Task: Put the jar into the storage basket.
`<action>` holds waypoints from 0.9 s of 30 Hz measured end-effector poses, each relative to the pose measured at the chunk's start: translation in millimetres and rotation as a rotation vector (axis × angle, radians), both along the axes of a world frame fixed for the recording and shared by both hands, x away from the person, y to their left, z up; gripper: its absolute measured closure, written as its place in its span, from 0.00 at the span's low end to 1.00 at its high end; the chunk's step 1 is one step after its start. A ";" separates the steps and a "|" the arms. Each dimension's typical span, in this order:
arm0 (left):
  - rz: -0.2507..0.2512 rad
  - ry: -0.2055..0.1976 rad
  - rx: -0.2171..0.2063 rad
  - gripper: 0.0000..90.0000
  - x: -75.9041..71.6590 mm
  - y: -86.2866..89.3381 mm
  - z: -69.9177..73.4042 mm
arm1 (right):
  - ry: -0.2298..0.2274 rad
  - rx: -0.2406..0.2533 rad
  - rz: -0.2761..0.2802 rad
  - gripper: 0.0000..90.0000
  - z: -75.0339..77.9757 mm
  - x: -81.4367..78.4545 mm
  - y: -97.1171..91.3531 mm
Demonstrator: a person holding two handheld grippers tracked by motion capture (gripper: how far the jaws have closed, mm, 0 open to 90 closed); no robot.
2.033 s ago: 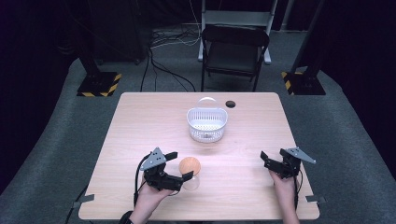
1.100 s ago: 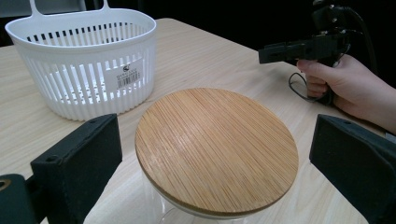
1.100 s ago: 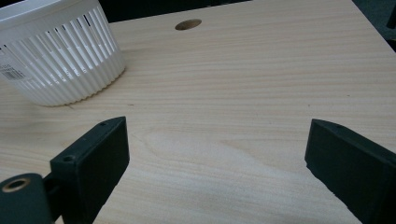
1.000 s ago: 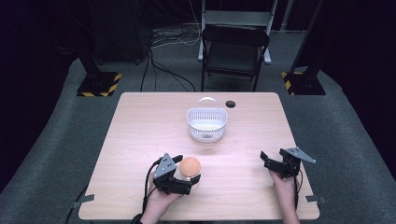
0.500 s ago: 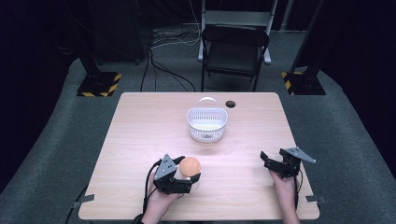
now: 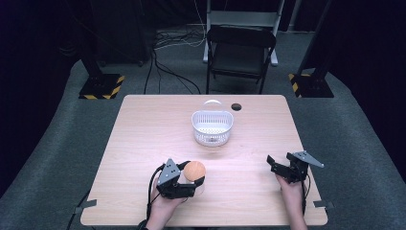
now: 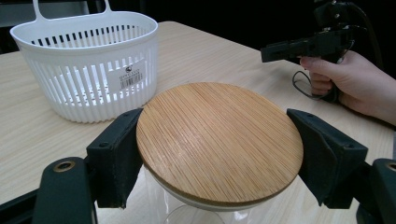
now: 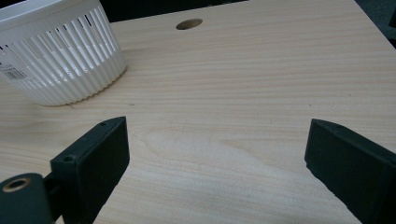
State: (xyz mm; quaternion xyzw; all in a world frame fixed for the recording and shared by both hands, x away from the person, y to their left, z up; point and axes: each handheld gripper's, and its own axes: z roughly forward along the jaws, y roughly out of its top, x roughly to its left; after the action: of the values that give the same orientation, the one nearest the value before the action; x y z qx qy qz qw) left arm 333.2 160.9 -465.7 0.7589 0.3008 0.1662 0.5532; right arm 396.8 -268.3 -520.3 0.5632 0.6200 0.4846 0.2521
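A clear glass jar with a round bamboo lid (image 6: pixel 195 170) (image 7: pixel 219 140) stands near the table's front edge, left of centre. My left gripper (image 6: pixel 193 176) (image 7: pixel 215 149) is shut on the lid, one black jaw pressed against each side of its rim. The glass body below is mostly hidden by the lid. My right gripper (image 6: pixel 274 166) (image 8: pixel 217 154) hovers open low over bare wood at the front right, with nothing between its jaws. In the left gripper view, the right gripper (image 7: pixel 299 46) and its hand appear beyond the jar.
A white slotted plastic basket (image 6: pixel 212 125) (image 7: pixel 88 70) (image 8: pixel 56 60) stands empty at the table's middle back. A round cable hole (image 6: pixel 236 106) (image 8: pixel 189 23) sits near the far edge. A black chair (image 6: pixel 242 52) stands behind the table.
My left gripper moved right from beside the jar until its jaws came around the lid and shut on it. The jar stayed in place. The right gripper has not moved.
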 end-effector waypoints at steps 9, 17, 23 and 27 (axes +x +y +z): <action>0.000 0.001 0.003 0.26 0.2 1.3 1.6 | 0.001 0.002 0.002 0.06 0.0 0.2 -0.2; -0.018 -0.010 -0.001 0.26 -0.5 5.0 13.5 | 0.003 0.006 0.002 0.07 -0.1 0.3 -0.4; -0.050 0.012 -0.037 0.26 0.4 8.3 28.1 | 0.003 0.007 0.002 0.07 -0.1 0.2 -0.6; -0.066 0.007 -0.014 0.26 1.9 8.3 42.3 | 0.005 0.011 0.003 0.07 -0.2 0.5 -0.9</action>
State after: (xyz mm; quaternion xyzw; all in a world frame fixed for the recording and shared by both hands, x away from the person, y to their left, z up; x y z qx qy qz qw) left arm 335.2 169.2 -423.4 0.7652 0.2787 0.1429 0.5624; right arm 397.3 -269.2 -520.5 0.5649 0.6186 0.4871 0.2468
